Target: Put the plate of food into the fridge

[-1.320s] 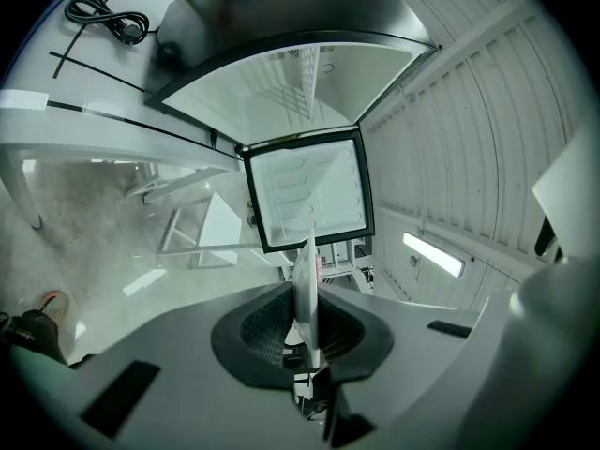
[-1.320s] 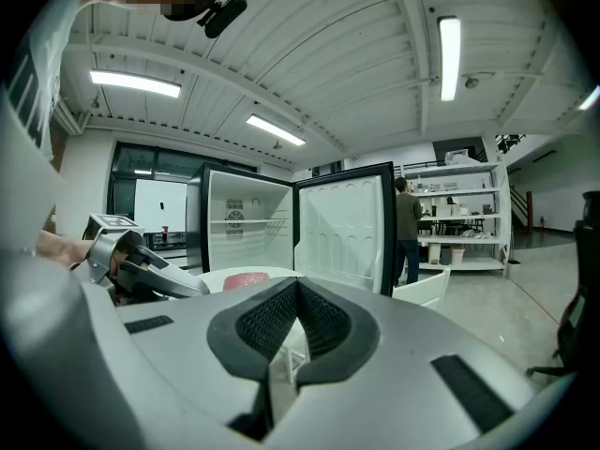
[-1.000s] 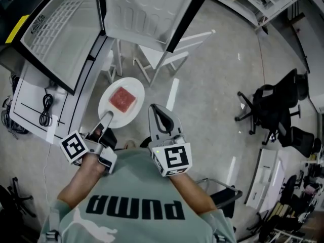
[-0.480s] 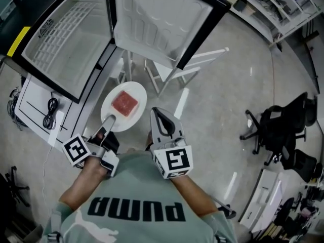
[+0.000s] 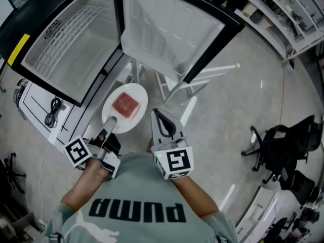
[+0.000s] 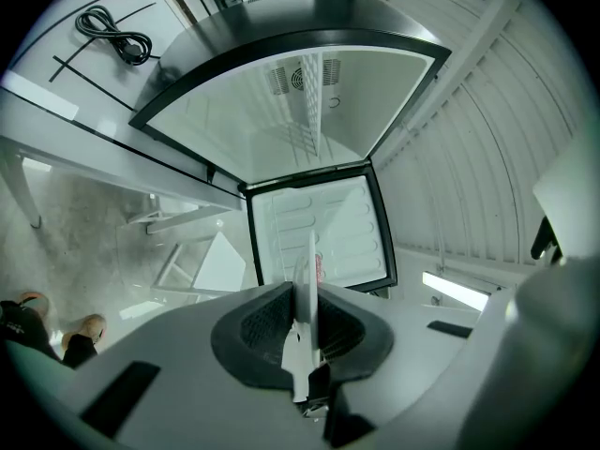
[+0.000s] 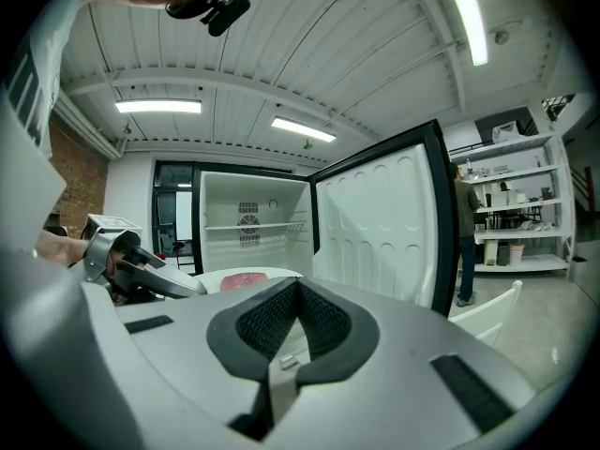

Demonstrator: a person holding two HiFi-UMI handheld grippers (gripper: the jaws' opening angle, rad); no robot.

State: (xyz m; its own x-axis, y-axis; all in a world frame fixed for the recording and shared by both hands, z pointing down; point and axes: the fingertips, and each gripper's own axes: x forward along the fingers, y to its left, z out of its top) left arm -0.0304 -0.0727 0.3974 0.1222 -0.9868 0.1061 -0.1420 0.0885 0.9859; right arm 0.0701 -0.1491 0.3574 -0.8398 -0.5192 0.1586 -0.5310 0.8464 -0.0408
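Head view: plate in left tool

Round white plate, kept level in the air, its near rim pinched between the jaws of the left gripper. On its middle, a flat square piece of pink-red food. Not yet inside the fridge; just in front of the open compartment, near the lower edge of the door. Fridge with black frame and white inside, one shelf across, round vent on the back wall. Door swung wide open to the right.
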